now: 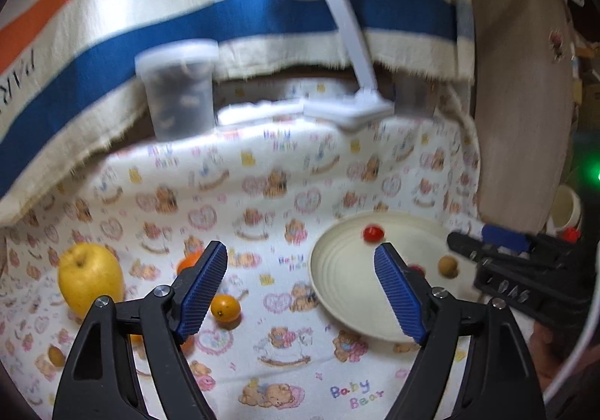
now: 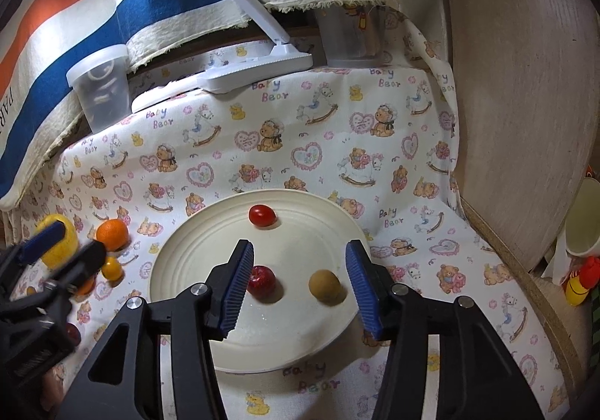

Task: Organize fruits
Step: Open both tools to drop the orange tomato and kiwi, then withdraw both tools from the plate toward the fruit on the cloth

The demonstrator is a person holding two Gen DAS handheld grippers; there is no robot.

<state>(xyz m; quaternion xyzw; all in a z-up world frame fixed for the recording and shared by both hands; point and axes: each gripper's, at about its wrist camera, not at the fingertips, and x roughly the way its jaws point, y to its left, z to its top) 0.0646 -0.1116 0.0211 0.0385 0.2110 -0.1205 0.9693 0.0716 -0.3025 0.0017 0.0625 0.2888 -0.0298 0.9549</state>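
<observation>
Down on the cream plate (image 2: 285,348), three small fruits were seen: a red tomato (image 2: 262,215) at the far side, a dark red fruit (image 2: 262,281) and a round brown fruit (image 2: 324,287). The right gripper (image 2: 298,288) was held open just above the plate, and nothing was gripped. The brown fruit lay between its blue pads, and the dark red fruit was just beside the left pad. The left gripper (image 1: 300,288) was open too, with nothing in it. Near it, on the bear cloth (image 1: 262,195), a yellow apple (image 1: 90,279), an orange (image 1: 189,264) and a small orange fruit (image 1: 224,307) were left.
</observation>
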